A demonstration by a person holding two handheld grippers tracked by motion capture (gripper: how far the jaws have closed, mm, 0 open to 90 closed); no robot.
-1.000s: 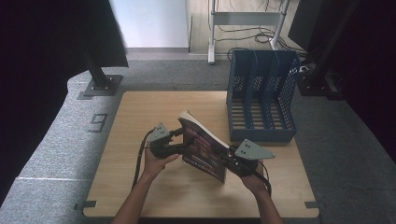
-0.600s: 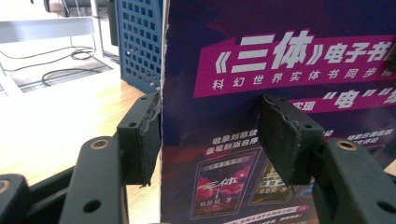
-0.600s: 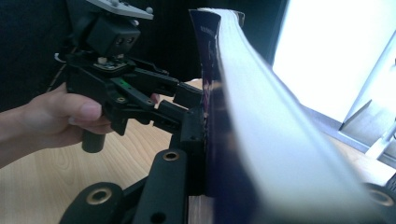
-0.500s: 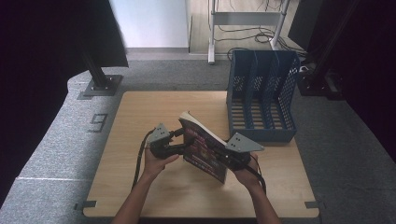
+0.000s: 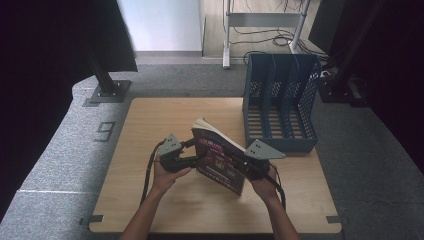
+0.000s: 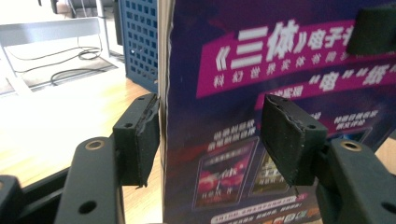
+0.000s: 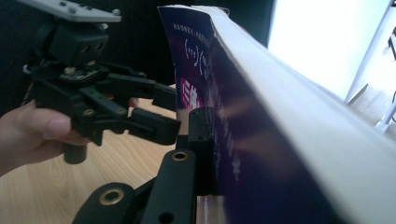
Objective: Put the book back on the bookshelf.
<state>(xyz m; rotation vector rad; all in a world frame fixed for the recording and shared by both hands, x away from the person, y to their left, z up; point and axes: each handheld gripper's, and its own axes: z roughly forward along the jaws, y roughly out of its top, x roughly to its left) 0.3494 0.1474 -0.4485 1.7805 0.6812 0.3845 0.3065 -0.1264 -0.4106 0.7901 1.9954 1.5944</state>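
Standing between both, book [image 5: 220, 159] clamped by right gripper [image 5: 250, 167]; left gripper [image 5: 196, 152] open astride its edge.

Table [image 5: 150, 210]: carries the book and the file rack; a person's forearms come in over its near edge.
Book [image 5: 220, 160]: stands on edge near the table's middle, tilted, between the two grippers, in front and to the left of the file rack.
File rack [image 5: 280, 105]: stands at the table's far right corner, behind and right of the book, apart from it.
Left gripper [image 5: 192, 159]: left of the book, at its left edge.
Right gripper [image 5: 248, 167]: right of the book, at its near right edge, in front of the file rack.
Desk frame [image 5: 260, 20]: on the floor well behind the table.
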